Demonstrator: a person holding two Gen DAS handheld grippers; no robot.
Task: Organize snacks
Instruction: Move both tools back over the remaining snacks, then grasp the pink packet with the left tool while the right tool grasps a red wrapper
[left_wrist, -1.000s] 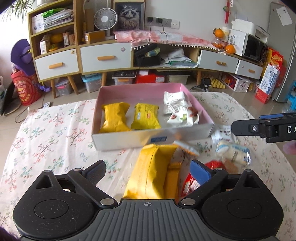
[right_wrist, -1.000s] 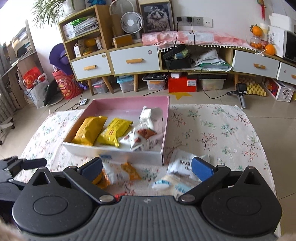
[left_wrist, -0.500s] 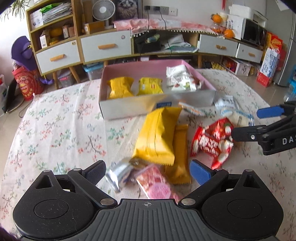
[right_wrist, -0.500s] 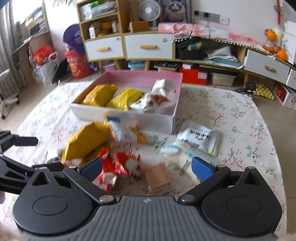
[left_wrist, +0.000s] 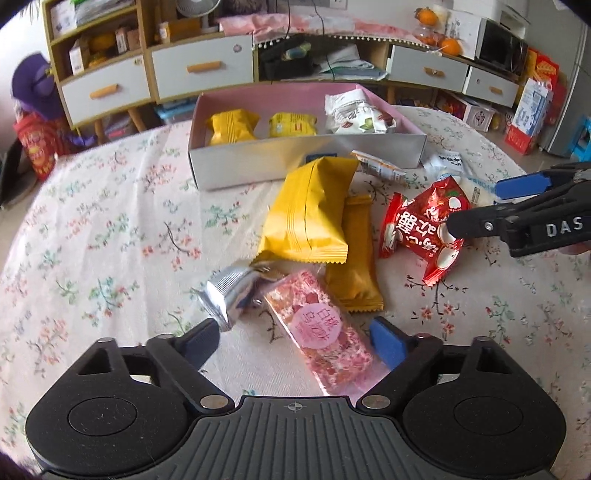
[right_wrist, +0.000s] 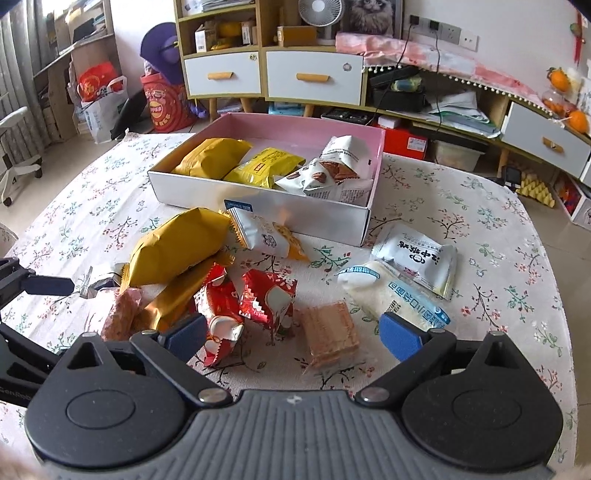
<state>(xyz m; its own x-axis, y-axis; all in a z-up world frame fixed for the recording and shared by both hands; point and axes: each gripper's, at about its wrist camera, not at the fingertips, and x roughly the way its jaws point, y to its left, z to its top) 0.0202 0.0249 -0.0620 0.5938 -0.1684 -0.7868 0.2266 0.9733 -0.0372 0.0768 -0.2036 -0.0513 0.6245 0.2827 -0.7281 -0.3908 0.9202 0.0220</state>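
Left gripper (left_wrist: 295, 341): lowered, jaws just narrowed around pink bar (left_wrist: 319, 332), not pinching; right gripper (right_wrist: 291, 334): lowered, slightly narrowed, empty, wafer (right_wrist: 330, 332) between jaws

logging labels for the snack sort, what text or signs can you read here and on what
"DAS": white letters on the right gripper, cut off by the frame edge.
"GenRob": on the left gripper, cut off, faint.
Chinese characters on the red packet, pink packet and white packet: not legible.

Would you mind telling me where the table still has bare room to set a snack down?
Bare cloth lies left of the box and big yellow pack, and right of the white packets. The pile before the box around the red packet is crowded.
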